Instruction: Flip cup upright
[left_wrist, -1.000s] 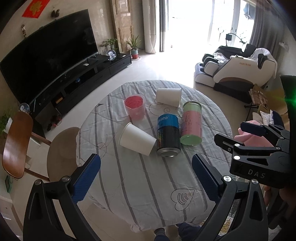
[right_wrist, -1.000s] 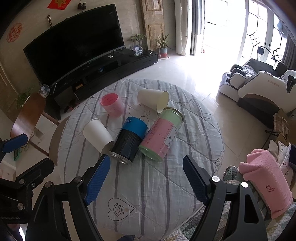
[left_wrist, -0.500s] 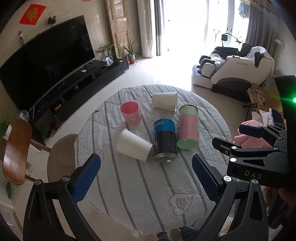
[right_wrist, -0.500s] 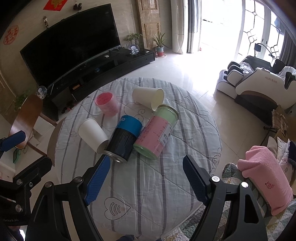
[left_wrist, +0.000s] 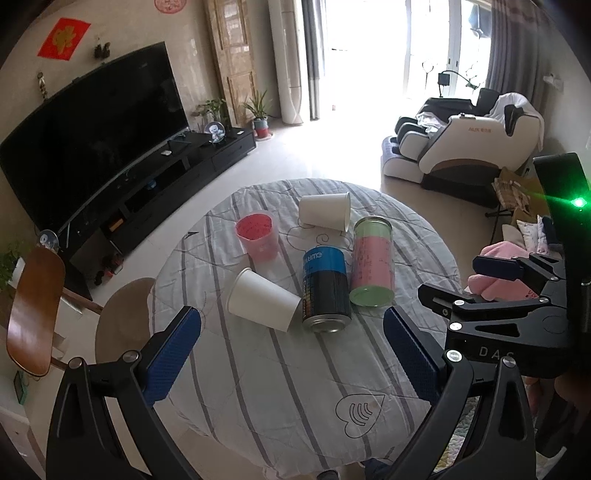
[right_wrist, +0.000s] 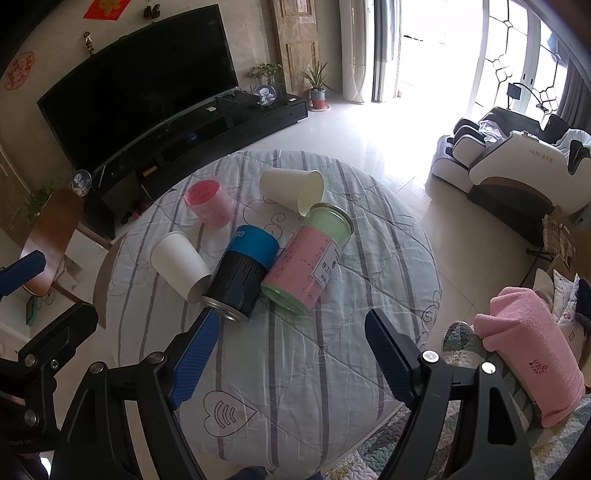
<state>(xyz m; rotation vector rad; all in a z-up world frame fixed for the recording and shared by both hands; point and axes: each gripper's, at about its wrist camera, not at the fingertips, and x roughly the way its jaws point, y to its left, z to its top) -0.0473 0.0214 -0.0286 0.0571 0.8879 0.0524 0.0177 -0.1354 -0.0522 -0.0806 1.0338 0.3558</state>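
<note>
A round table with a striped cloth holds several vessels. A white paper cup lies on its side at the left, against a blue-and-black can. A second white cup lies on its side at the far edge. A pink cup stands near it. A pink-and-green can lies beside the blue can. My left gripper and my right gripper are open and empty, above the table's near edge.
A wooden chair and a round stool stand left of the table. A large TV on a black cabinet is behind. A massage chair stands at the right. A pink towel lies at the near right.
Both grippers have pulled back and risen a little, so the table looks smaller. The objects on the table have not moved.
</note>
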